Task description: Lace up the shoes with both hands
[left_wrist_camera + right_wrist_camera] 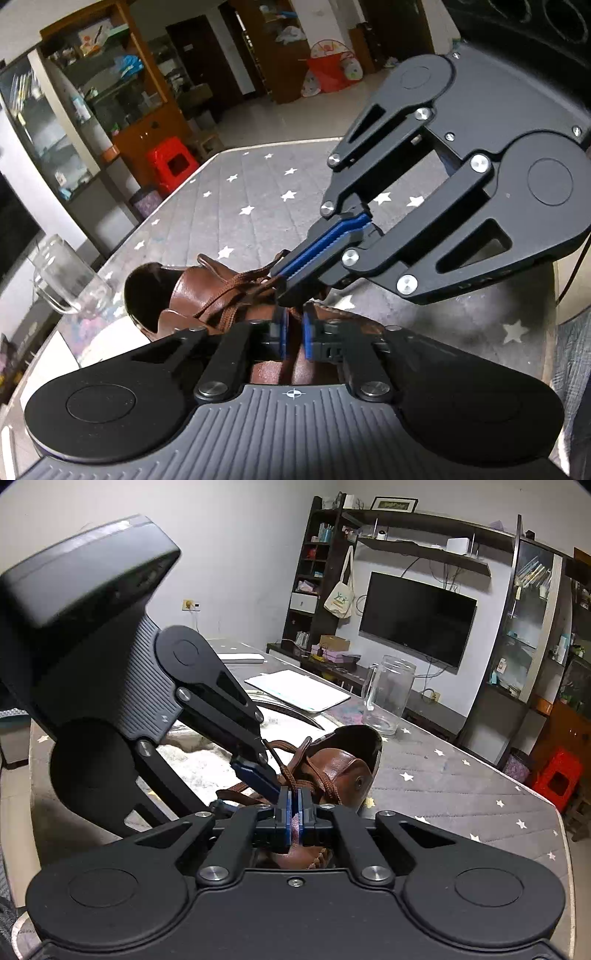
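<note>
Fingers of the right gripper (284, 284) are pressed together on the brown woven lace (236, 295) over the tongue; the left gripper (293, 332) stands slightly parted above the brown leather shoe (340, 771), seemingly holding nothing. Laces look threaded but loose and untied, so tying remains. That shoe lies near the star-patterned grey tabletop's (258, 184) edge, beside a clear glass mug (388, 698).

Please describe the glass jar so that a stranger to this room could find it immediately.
Start from the grey star-patterned table cover. The brown leather shoe lies on it, and the glass jar stands upright just beyond the shoe's open heel end. It is the only transparent thing there, empty, with a side handle.
</note>
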Demonstrator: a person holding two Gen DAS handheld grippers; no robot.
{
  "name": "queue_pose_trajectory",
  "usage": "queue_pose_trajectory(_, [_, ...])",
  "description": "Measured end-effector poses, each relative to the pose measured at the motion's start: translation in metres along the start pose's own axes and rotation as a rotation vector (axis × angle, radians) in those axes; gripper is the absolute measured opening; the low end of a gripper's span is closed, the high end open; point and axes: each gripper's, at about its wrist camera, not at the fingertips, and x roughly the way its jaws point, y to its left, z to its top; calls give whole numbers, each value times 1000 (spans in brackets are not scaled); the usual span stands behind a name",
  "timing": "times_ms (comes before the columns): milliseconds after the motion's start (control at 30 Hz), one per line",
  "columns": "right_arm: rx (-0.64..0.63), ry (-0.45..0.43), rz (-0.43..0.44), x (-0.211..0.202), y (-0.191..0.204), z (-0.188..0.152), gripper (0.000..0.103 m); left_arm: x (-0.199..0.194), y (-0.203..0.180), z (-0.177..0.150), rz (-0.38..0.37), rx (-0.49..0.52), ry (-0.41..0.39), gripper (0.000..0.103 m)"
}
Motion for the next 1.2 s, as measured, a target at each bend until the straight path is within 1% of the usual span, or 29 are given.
queue_pose_trajectory(67, [4,2,-6,-2,-1,-1,4,-2,4,-1,-5,-36,0,6])
queue_pose_trajectory(100, [6,3,-10,-3,-1,-1,4,-3,5,-1,-1,-39,5,6])
queue_pose_trajectory(233, [14,7,-23,-6,-3,-3,4,-9,3,-4,23,-18,22,5])
queue_pose_trajectory(433, [25,14,-42,-12,-6,-6,5,-21,5,-3,33,-22,12,5])
queue_pose_trajectory(567, [33,18,-55,-15,-8,-7,6,-18,4,-4,40,-14,46,5])
queue_pose_trajectory(633, [37,20,-61,-17,-9,-8,15,-16,5,-5,52,-17,60,5])
queue_pose_trajectory(700, [37,22,-64,-18,-6,-9,16,-14,6,-6,56,-18,72,5])
queue_pose_trajectory(733, [26,25,-60,5,-1,-5,16,-15,6,-6,57,-13,78,5])
queue_pose_trajectory(767, [13,24,-63,18,3,-3,16,-15,6,-6,58,-9,83,5])
queue_pose_trajectory(867, [-25,19,-97,20,5,0,16,-22,9,-2,79,-4,82,6])
queue_pose_trajectory(1000, [5,22,-113,32,1,3,16,-30,16,2,114,1,84,6])
queue_pose_trajectory(1100, [33,6,-127,37,-1,6,16,-33,16,2,118,26,99,6])
queue_pose_trajectory(1167, [45,-20,-156,36,-1,9,16,-32,14,0,119,42,114,6])
queue_pose_trajectory(1200, [26,-27,-155,35,1,10,16,-31,13,-1,116,49,121,6])
